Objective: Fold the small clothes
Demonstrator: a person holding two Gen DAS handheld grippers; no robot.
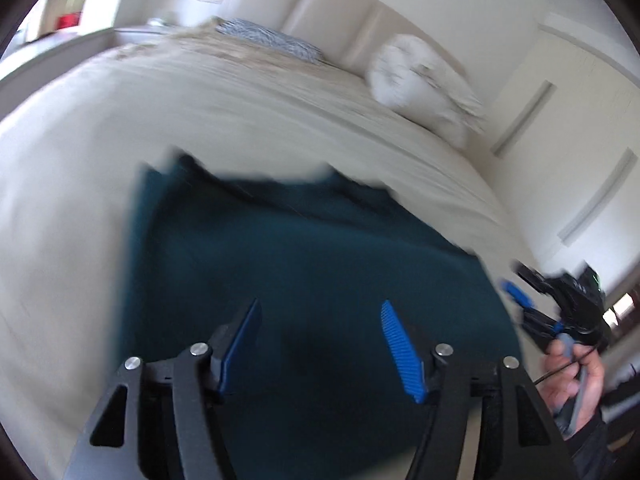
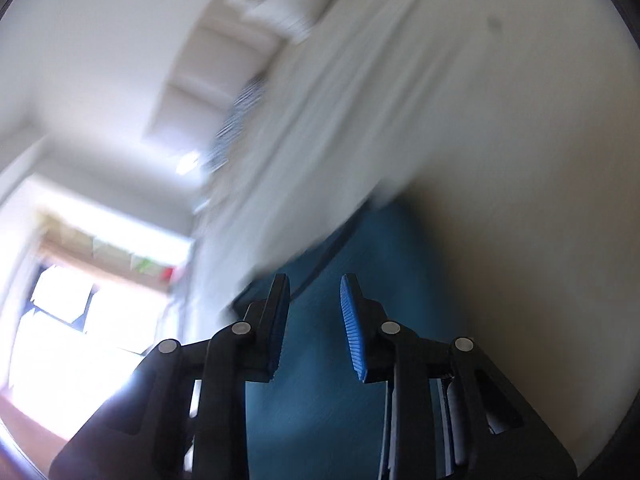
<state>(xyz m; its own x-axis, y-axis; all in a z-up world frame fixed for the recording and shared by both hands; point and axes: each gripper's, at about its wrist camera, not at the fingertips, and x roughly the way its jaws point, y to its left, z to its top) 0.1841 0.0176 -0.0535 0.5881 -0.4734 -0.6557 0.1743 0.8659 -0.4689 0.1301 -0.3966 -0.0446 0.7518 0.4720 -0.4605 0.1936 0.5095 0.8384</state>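
A dark teal garment lies spread flat on the cream bed. My left gripper hovers above its near part, jaws wide open and empty. My right gripper shows at the garment's right edge in the left wrist view, held by a hand. In the right wrist view my right gripper is open and empty over the teal garment, with nothing between the blue pads. Both views are blurred by motion.
A white pillow and a striped pillow lie at the head of the bed by the padded headboard. A white wall runs along the right side. A bright window shows in the right wrist view.
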